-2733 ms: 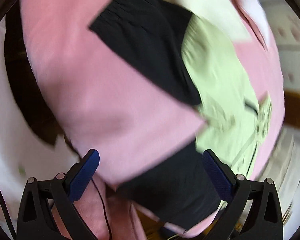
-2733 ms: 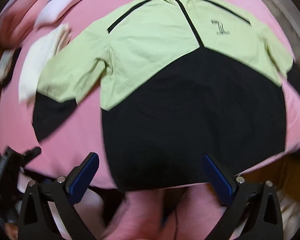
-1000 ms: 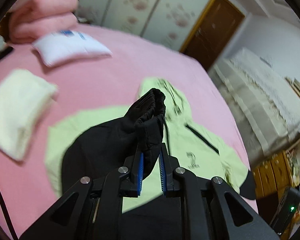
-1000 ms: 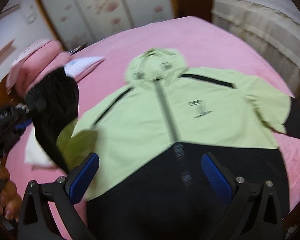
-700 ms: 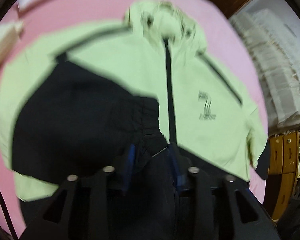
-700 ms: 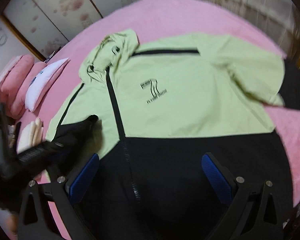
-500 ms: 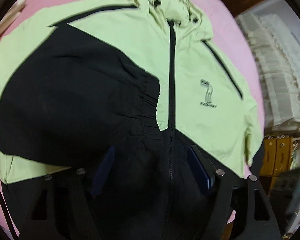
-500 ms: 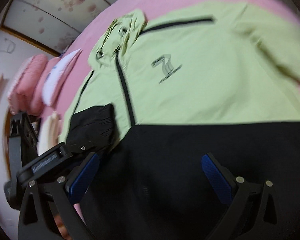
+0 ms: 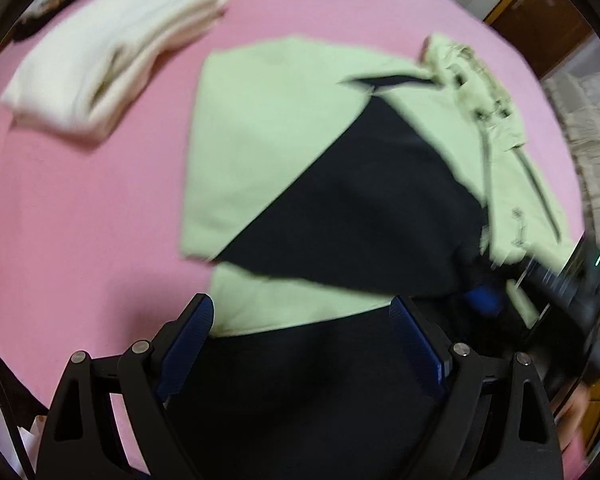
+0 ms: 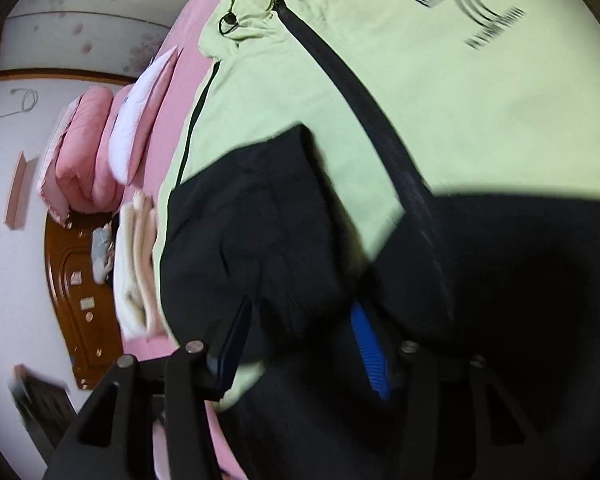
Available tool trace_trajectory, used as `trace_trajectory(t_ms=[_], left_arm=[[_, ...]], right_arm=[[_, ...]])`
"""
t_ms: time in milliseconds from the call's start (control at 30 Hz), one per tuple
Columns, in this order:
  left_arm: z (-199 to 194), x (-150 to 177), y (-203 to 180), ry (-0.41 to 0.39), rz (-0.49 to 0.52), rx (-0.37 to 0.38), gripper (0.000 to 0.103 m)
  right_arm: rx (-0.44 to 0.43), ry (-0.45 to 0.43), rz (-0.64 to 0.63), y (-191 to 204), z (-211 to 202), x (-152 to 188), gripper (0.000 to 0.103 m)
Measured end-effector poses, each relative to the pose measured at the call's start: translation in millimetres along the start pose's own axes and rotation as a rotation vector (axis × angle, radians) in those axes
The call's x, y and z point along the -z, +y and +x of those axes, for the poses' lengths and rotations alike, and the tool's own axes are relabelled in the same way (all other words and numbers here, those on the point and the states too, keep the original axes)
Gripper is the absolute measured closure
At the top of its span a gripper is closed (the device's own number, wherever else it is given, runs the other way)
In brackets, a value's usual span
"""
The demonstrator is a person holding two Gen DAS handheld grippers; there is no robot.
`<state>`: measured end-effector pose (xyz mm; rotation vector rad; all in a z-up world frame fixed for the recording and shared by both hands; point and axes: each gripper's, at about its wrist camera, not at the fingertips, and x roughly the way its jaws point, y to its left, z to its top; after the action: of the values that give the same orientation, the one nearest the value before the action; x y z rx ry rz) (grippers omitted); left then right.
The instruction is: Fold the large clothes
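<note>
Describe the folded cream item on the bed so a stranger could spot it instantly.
Start at the pink bed, where the green and black jacket is spread out. Left of it lies the folded cream cloth, the only pale, stacked bundle, apart from the jacket.

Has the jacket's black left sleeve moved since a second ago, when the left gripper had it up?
Yes. The black sleeve has come down and now lies folded across the jacket's green chest, with its cuff close to the zipper.

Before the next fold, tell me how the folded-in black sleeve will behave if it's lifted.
The black sleeve will probably go limp: it drapes in soft creases over the green and black jacket. It looks thin, so likely light. Its smooth shell fabric may slide off the right gripper, whose jaws are closing around its cuff.
</note>
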<state>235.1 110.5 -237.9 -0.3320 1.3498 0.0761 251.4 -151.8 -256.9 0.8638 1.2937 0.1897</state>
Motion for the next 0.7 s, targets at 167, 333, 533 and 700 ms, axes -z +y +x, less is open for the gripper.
trace_trajectory(t_ms=[167,333,533,700], left_arm=[[35.9,-1.5,26.8,0.026,-0.001,-0.11,0.014],[44.7,-25.7,40.4,-0.065,-0.075,-0.117,0.014],[46.7,-47.3,53.6,-0.067,-0.126,-0.097,0.014],[49.3,-43.3,70.4,-0.071,-0.158,-0.084,0.014]], right_arm=[[0.02,-0.064,-0.095,31.3,5.2,-30.2,0.093],[-0.031,-0.209,-0.276,81.3,-44.7,-50.5,0.093],[-0.02,-0.421,-0.331,93.3,-121.4,-63.1,0.093],[0.127,-0.539,-0.258,51.3,-160.9,-57.7,0.093]])
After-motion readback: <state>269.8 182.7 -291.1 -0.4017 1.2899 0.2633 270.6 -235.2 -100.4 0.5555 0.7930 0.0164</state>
